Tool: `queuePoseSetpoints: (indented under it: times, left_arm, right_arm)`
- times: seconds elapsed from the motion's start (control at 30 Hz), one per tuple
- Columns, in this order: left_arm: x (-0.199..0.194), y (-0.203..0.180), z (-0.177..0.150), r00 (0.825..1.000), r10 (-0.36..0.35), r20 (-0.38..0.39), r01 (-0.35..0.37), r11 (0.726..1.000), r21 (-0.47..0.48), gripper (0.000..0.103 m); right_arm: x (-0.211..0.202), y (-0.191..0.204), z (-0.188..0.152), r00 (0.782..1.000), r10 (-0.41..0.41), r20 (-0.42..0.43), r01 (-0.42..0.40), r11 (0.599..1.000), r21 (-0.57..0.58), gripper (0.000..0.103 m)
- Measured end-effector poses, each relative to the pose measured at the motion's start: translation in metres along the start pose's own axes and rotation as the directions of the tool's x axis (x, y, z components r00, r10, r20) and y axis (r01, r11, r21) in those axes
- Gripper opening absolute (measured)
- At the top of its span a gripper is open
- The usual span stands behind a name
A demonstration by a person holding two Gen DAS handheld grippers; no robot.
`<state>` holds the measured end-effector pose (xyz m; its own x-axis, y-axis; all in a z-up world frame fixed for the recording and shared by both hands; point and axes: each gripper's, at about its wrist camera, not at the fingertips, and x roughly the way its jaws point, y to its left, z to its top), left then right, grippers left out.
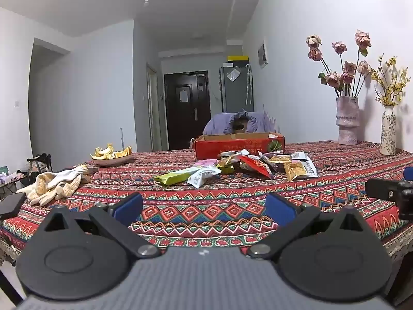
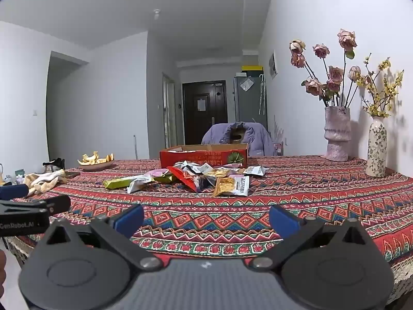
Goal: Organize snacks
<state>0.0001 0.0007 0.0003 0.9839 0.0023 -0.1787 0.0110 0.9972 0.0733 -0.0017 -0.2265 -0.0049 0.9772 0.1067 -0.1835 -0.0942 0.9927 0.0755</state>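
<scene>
A pile of snack packets [image 1: 247,166] [image 2: 206,177] lies mid-table on the patterned cloth, in front of an open red cardboard box [image 1: 240,146] [image 2: 204,157]. A green packet [image 1: 178,177] [image 2: 121,182] and a gold packet [image 1: 296,171] [image 2: 227,186] lie at the pile's edges. My left gripper [image 1: 204,206] is open and empty, low over the near table edge, well short of the pile. My right gripper [image 2: 206,218] is open and empty too, beside it on the right. Each gripper shows at the edge of the other's view.
A plate of fruit peel [image 1: 112,156] [image 2: 96,162], white gloves [image 1: 55,187] [image 2: 44,180] and a phone [image 1: 11,204] lie at the left. Two vases of flowers [image 1: 347,121] [image 2: 336,134] [image 1: 388,131] [image 2: 376,147] stand at the far right by the wall. A chair with a purple jacket [image 2: 237,137] stands behind the table.
</scene>
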Motion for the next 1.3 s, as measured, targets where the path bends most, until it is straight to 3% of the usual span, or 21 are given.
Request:
queuePoseSetpoints:
  times: [0.23, 0.77, 1.3]
  left_arm:
    - [0.002, 0.018, 0.002, 0.998, -0.042, -0.036, 0.040, 0.997, -0.062, 0.103]
    - [0.003, 0.004, -0.001, 1.000, -0.009, -0.030, 0.008, 1.000, -0.008, 0.103]
    - [0.007, 0.002, -0.006, 0.998, -0.031, -0.048, 0.031, 1.000, 0.001, 0.103]
  right_arm:
    - [0.001, 0.002, -0.001, 1.000, 0.016, -0.011, -0.016, 0.999, -0.031, 0.103]
    - [-0.002, 0.002, -0.005, 1.000, 0.012, -0.004, -0.012, 1.000, -0.011, 0.103]
    - [-0.001, -0.002, -0.007, 1.000, 0.002, -0.007, -0.002, 1.000, -0.003, 0.103]
